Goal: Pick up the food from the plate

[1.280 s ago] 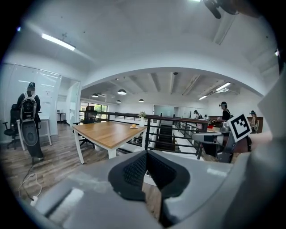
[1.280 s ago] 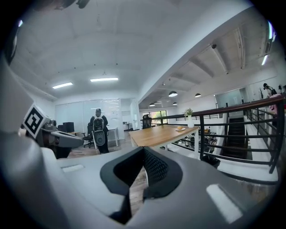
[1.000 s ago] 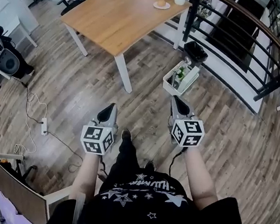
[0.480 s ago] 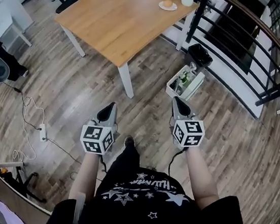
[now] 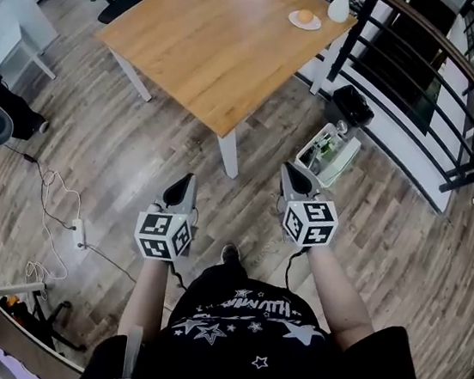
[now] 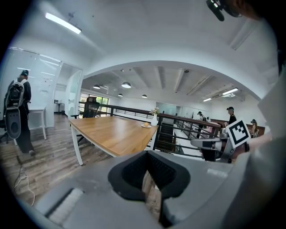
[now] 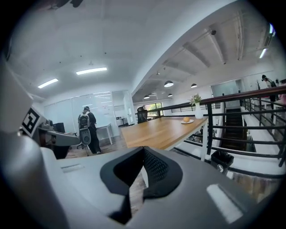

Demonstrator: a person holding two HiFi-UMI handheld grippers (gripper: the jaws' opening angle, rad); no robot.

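The left gripper (image 5: 188,180) is held above the wood floor (image 5: 121,152), its jaws pressed together with nothing between them. The table (image 5: 213,42) is seen ahead, well apart from both grippers. The right gripper (image 5: 291,171) is held level with the left, its jaws likewise pressed together and empty. The food (image 5: 304,15), a small orange piece, is found on the plate (image 5: 291,18) at the table's far corner, just beside a white vase (image 5: 339,7).
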